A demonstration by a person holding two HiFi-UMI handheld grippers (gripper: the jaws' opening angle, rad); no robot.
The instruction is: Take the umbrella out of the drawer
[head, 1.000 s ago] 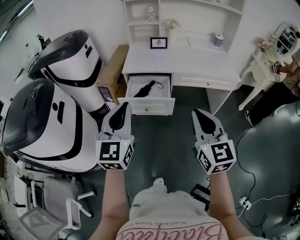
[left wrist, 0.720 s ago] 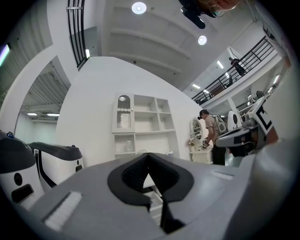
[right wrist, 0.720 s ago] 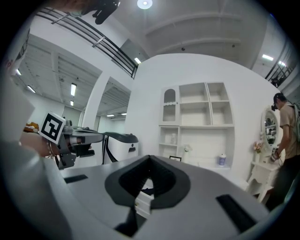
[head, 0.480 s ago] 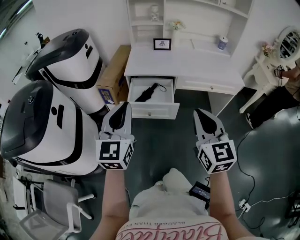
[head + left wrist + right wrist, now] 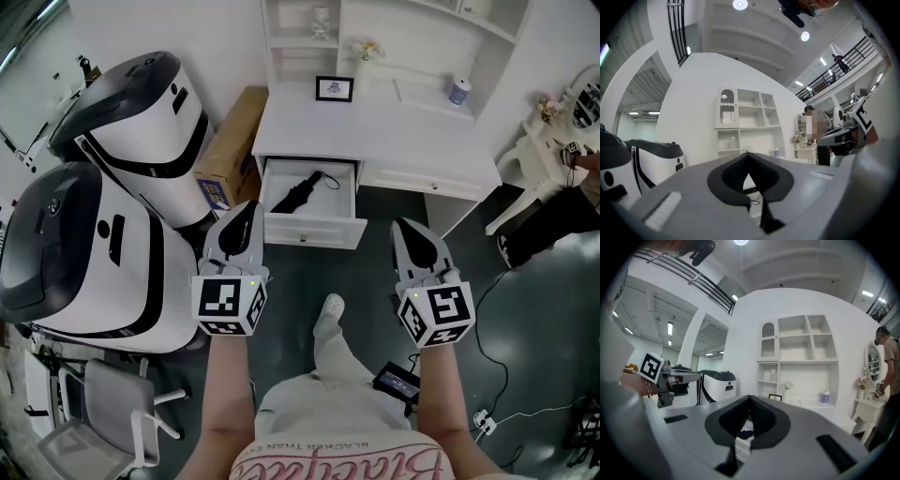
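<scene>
Both forearms reach forward side by side, the left claw [image 5: 246, 217] and right claw [image 5: 407, 232] level, closed and empty.

A white desk [image 5: 394, 131] with an open shelf unit [image 5: 300, 56] along its back edge stood against a white wall [image 5: 187, 28] on a dark grey floor [image 5: 534, 309]. A cardboard box [image 5: 230, 141] stood just beside its left edge, with two large white-and-black machines [image 5: 103, 244] further left and a grey chair [image 5: 94, 417] near them. Round ceiling lights [image 5: 739, 4] were lit overhead.

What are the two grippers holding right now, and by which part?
Nothing. The left gripper and right gripper have their jaws together and empty; the umbrella lies in the open drawer.
</scene>
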